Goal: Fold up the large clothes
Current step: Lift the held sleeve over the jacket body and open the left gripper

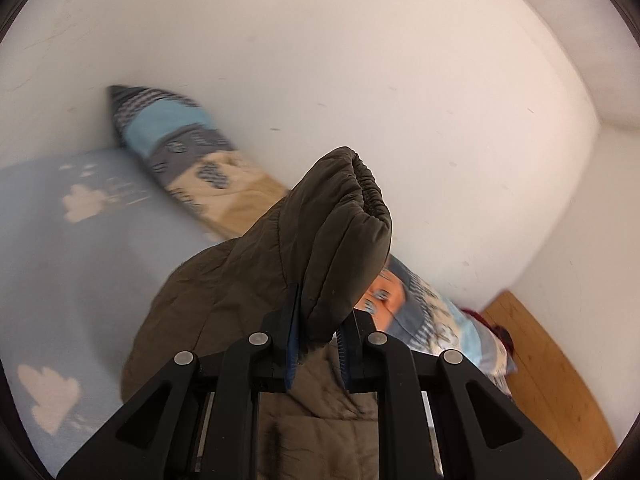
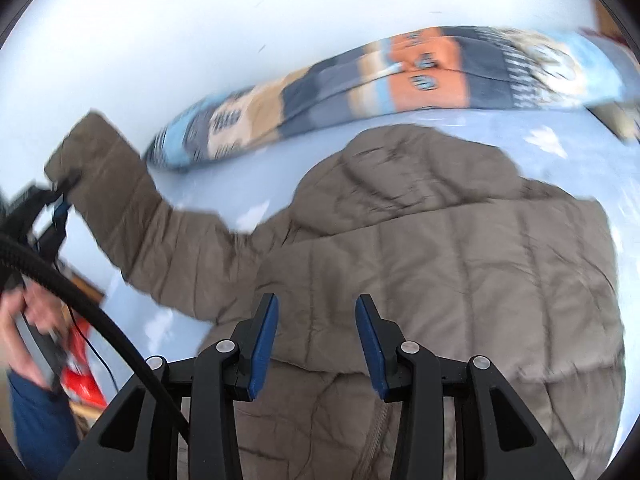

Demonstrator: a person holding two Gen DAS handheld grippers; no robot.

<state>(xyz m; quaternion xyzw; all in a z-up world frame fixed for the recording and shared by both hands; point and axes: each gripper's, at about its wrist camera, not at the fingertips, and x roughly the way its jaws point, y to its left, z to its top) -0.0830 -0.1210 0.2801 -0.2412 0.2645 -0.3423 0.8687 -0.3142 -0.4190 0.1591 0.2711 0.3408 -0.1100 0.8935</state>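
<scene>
Olive-brown quilted puffer jacket point(image 2: 460, 248) lies spread, front up w/ zipper, on pale blue bed sheet w/ cream cloud prints point(image 1: 80, 264), filling centre to 4 o'clock of right wrist view. Its sleeve point(image 1: 344, 232) is lifted clear of the sheet; left gripper point(image 1: 318, 320) is clenched on it near the elastic cuff. Right gripper point(image 2: 316, 336) hangs over jacket front, jaws apart, nothing btwn them. Patchwork blue-orange-beige pillow point(image 2: 400, 84) at 12 o'clock, along white wall point(image 1: 360, 60).
</scene>
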